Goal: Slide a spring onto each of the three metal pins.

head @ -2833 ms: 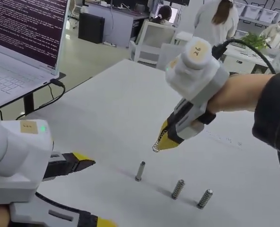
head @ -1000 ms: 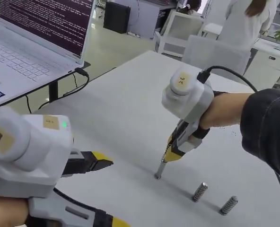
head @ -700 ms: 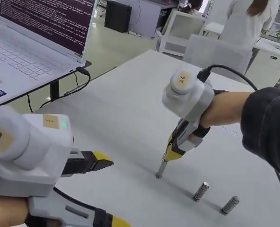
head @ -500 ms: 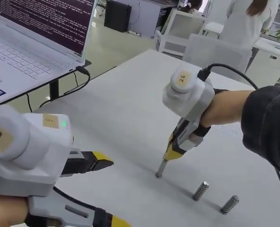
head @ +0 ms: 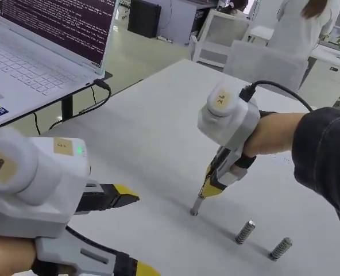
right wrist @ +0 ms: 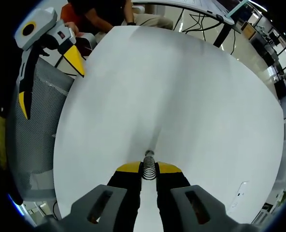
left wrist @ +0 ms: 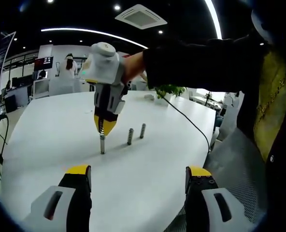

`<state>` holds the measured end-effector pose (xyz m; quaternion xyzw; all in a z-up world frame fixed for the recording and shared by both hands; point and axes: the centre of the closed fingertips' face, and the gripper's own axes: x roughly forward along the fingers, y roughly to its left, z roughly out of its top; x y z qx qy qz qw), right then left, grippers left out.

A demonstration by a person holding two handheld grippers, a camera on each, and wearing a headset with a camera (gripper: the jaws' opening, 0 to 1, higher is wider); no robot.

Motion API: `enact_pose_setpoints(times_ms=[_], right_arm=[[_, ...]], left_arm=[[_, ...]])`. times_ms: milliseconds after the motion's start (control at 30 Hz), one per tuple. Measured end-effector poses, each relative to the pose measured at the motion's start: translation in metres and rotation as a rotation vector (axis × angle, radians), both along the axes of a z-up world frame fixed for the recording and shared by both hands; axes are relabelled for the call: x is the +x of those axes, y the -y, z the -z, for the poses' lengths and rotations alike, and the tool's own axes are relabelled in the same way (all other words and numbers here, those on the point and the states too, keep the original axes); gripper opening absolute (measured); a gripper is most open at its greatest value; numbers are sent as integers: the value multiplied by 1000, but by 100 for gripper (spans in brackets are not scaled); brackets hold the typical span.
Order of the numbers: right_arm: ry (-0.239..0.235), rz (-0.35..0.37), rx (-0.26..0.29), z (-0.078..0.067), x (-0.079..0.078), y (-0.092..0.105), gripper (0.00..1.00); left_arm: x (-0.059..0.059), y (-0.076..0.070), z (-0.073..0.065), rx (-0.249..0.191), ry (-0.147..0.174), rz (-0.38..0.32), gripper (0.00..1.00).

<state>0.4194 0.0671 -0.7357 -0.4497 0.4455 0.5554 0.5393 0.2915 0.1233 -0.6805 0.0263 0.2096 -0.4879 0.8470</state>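
Note:
My right gripper [head: 210, 187] [right wrist: 149, 170] is shut on a small spring [right wrist: 149, 168] and holds it right over the top of the bare metal pin [head: 196, 206] [left wrist: 102, 144], the leftmost of three standing on the white table [head: 153, 132]. The spring [head: 204, 185] [left wrist: 102, 126] is lined up with the pin's tip and seems to touch it. The other two pins [head: 244, 232] [head: 280, 248] each carry a spring; they also stand in the left gripper view [left wrist: 130, 136] [left wrist: 142, 130]. My left gripper [left wrist: 138, 179] is open near the table's front edge, its yellow-tipped fingers [head: 115, 197] pointing at the pins.
An open laptop [head: 43, 40] stands on a stand at the far left, a cable [head: 81, 112] hanging from it. The right gripper's black cable [head: 279, 87] arcs over the sleeve. Desks, chairs and a person in white [head: 296, 26] are beyond the table.
The right gripper came down from above the table and brought the spring onto the top of the leftmost pin; over the last second it has barely shifted. The left gripper has stayed put.

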Motion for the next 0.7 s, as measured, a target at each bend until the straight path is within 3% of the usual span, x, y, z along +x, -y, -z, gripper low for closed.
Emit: enact_pose_setpoints(times_ms=[700], right_arm=[[-8,11,-4,28,4,-2,9]], left_arm=[[-1,-1,2,3,-4,2,76]])
